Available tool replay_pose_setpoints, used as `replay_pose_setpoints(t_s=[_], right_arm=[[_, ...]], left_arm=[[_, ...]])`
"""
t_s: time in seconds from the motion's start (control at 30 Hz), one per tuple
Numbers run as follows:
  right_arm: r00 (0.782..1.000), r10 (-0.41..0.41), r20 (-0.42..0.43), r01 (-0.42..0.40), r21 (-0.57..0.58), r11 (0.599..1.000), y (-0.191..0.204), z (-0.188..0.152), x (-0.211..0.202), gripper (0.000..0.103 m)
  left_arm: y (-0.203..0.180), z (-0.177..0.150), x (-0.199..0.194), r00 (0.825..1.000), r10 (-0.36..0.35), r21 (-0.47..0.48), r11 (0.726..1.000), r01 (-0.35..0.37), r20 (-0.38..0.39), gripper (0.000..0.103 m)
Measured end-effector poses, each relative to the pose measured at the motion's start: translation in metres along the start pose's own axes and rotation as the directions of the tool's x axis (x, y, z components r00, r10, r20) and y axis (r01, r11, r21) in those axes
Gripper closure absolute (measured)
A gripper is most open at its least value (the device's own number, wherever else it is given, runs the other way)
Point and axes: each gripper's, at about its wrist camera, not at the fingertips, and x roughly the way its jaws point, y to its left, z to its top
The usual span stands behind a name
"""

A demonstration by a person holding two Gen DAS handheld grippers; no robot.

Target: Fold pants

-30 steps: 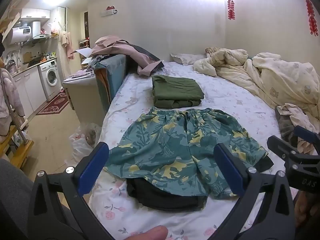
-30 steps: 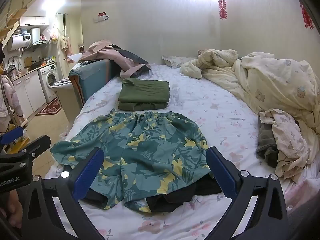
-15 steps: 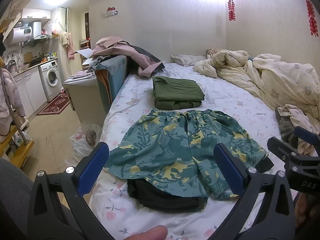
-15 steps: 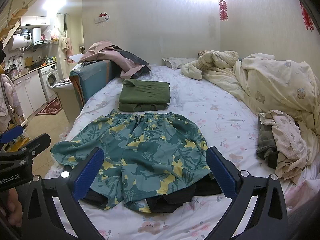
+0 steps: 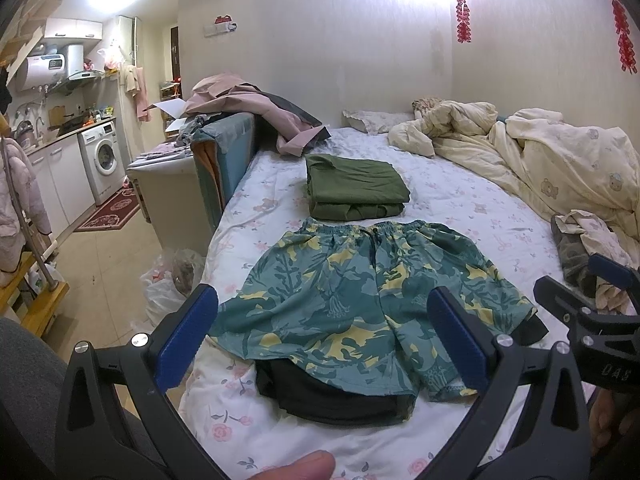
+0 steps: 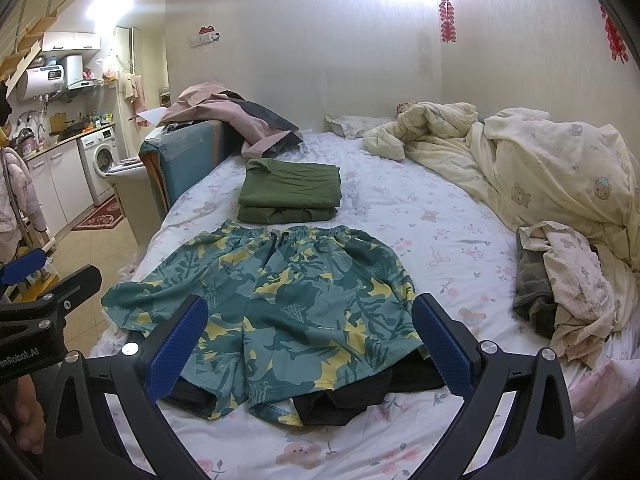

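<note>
1. Step in hand: pre-grasp, judged. The teal-and-yellow leaf-print fabric shorts (image 5: 368, 304) are laid flat on the white floral-sheeted bed (image 5: 460, 204), waistband at 12 o'clock, leg hems at 6 o'clock; no fold is seen yet.
2. A black garment (image 5: 332, 396) is seen under the shorts, sticking out past the hems at 6 o'clock.
3. The left gripper (image 5: 332, 340) is held released, jaws wide apart, hovering at the hem end w/o touching cloth.
4. The right gripper (image 6: 312, 348) is likewise released, nothing grasped, above the right-leg hem.
5. A folded olive-green cloth stack (image 6: 292, 192) lies just beyond the waistband at 12 o'clock; a crumpled cream-and-grey clothes pile (image 6: 560, 284) sits at 3 o'clock, well apart.
6. Next move, judged: one outer side of the shorts is to be pinched at waistband & hem and carried across to the other leg. Only the printed layer should be caught, not the black garment beneath; approx. edge alignment is needed.
</note>
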Motion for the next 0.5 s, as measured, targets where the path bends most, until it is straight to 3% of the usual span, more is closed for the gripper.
replay_pose_setpoints(t_s=[0.5], right_arm=[[1.000,0.000,0.002,0.000,-0.002,1.000,0.0009,0.0000,0.0001,0.000]], left_arm=[[0.0032,0.0046,-0.0049,1.000,0.002,0.000,1.000,-0.002,0.003,0.000]])
